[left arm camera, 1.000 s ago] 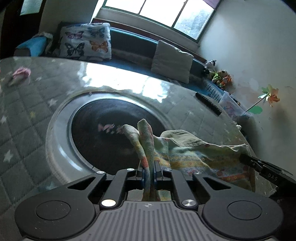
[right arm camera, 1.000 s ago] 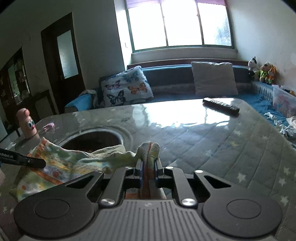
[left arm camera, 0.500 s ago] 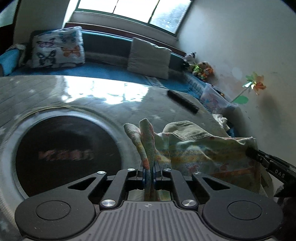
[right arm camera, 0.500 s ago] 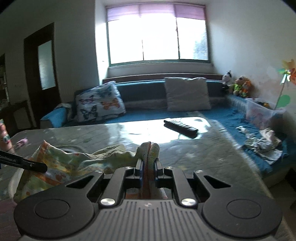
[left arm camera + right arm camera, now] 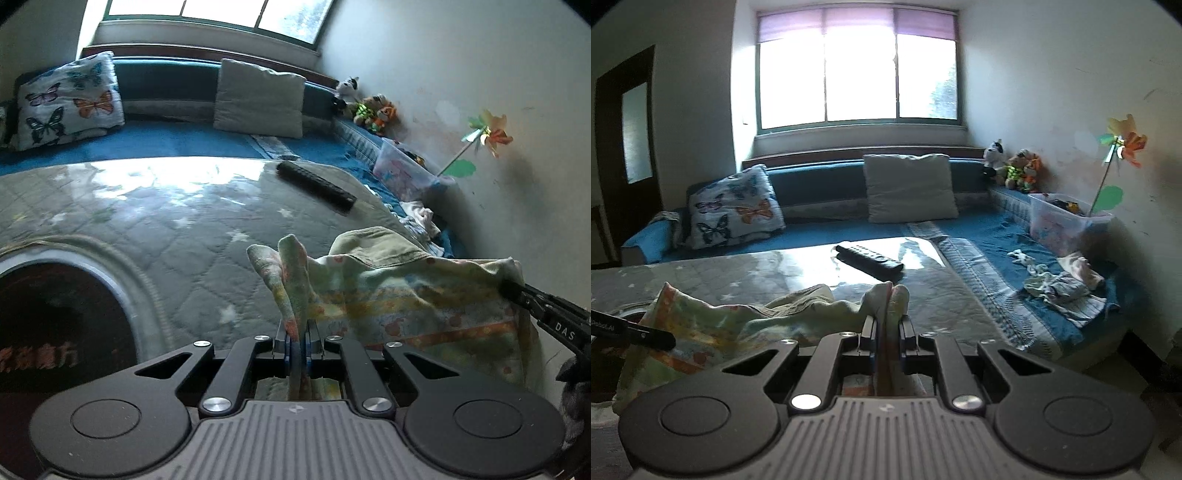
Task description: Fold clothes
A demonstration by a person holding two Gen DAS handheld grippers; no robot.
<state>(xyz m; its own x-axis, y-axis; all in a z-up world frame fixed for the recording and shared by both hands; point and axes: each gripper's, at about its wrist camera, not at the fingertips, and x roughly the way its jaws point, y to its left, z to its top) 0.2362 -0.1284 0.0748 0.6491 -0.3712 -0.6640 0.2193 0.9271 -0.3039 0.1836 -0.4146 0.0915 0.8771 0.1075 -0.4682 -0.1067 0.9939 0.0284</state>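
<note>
A pale green garment with an orange and yellow print [image 5: 402, 295] hangs stretched between my two grippers above the quilted table [image 5: 177, 221]. My left gripper [image 5: 297, 332] is shut on one corner of it. My right gripper [image 5: 886, 325] is shut on the other corner; its black tip also shows at the right of the left wrist view [image 5: 546, 314]. The garment shows in the right wrist view [image 5: 738, 325], with the left gripper's tip [image 5: 639, 332] at its far left edge.
A black remote [image 5: 870, 260] lies on the table's far side. A dark round inset [image 5: 55, 325] sits in the table at left. A blue couch [image 5: 820, 232] with pillows, a clear bin [image 5: 1063, 221] and loose clothes [image 5: 1060, 288] lies beyond.
Both grippers have lifted and swung to the right with the garment held between them. The round inset has slid to the left of the view and the couch's right end has come into view.
</note>
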